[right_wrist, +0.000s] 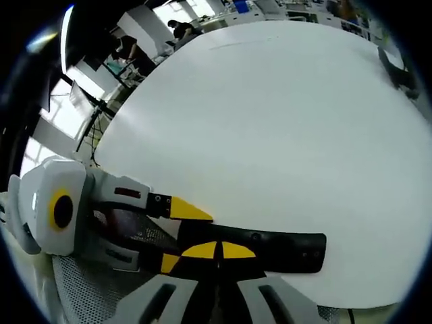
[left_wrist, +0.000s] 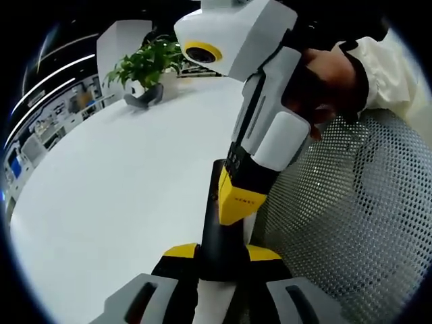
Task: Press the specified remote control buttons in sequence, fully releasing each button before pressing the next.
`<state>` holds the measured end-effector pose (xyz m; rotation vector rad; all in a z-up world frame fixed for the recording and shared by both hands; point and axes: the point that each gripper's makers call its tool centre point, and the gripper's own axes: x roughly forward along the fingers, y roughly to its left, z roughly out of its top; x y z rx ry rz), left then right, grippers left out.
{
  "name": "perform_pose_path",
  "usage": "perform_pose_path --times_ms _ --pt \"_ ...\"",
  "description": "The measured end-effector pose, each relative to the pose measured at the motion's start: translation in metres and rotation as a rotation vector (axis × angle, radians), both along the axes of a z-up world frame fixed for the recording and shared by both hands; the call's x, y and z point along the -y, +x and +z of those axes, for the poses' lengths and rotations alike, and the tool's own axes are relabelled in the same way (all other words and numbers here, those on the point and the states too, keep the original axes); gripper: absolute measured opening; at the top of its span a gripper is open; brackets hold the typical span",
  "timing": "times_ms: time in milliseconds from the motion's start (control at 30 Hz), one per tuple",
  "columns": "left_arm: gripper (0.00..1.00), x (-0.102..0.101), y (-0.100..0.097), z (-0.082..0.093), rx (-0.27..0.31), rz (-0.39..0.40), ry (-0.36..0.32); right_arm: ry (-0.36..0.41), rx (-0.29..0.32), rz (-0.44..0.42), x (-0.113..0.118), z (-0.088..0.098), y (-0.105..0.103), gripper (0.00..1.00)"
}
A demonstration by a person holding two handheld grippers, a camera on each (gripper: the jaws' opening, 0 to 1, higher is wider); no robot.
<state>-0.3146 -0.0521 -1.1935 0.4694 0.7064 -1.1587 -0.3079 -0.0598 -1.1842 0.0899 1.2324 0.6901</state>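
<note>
1. The black remote control (left_wrist: 219, 223) stands between the yellow-tipped jaws of the left gripper (left_wrist: 221, 255) in the left gripper view, clamped at its lower end; the jaws are closed on it from both sides.
2. In that view the right gripper (left_wrist: 244, 196) comes in from the upper right, held by a hand (left_wrist: 324, 81) in a pale sleeve. Its yellow tips are pressed together and rest against the remote's upper part; they grip nothing.
3. In the right gripper view the remote control (right_wrist: 270, 248) lies crosswise just above that gripper's own yellow tips (right_wrist: 217, 251), which meet with no gap and touch the remote's near edge.
4. The left gripper (right_wrist: 177, 233) enters there from the left, one yellow tip above the remote's left end and one below.
5. The remote is held above the near edge of the white tabletop (left_wrist: 115, 189), beside a mesh chair back (left_wrist: 364, 216).
6. A potted plant (left_wrist: 145, 67) stands at the tabletop's far side.
</note>
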Motion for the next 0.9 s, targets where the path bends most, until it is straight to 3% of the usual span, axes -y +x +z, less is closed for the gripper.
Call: perform_pose_path --times_ms 533,667,733,900 --pt "0.25 0.000 0.004 0.001 -0.002 -0.022 -0.005 -0.021 0.041 0.042 -0.001 0.000 0.003 0.00" --pt "0.25 0.000 0.006 0.000 0.005 -0.036 -0.015 -0.012 0.026 0.017 0.000 0.000 0.005 0.00" --pt "0.25 0.001 0.008 0.000 0.010 -0.042 -0.022 -0.009 -0.019 -0.004 0.004 -0.001 0.002 0.00" --pt "0.25 0.003 0.013 0.000 0.022 -0.047 -0.041 -0.033 -0.004 0.008 0.005 -0.001 0.003 0.00"
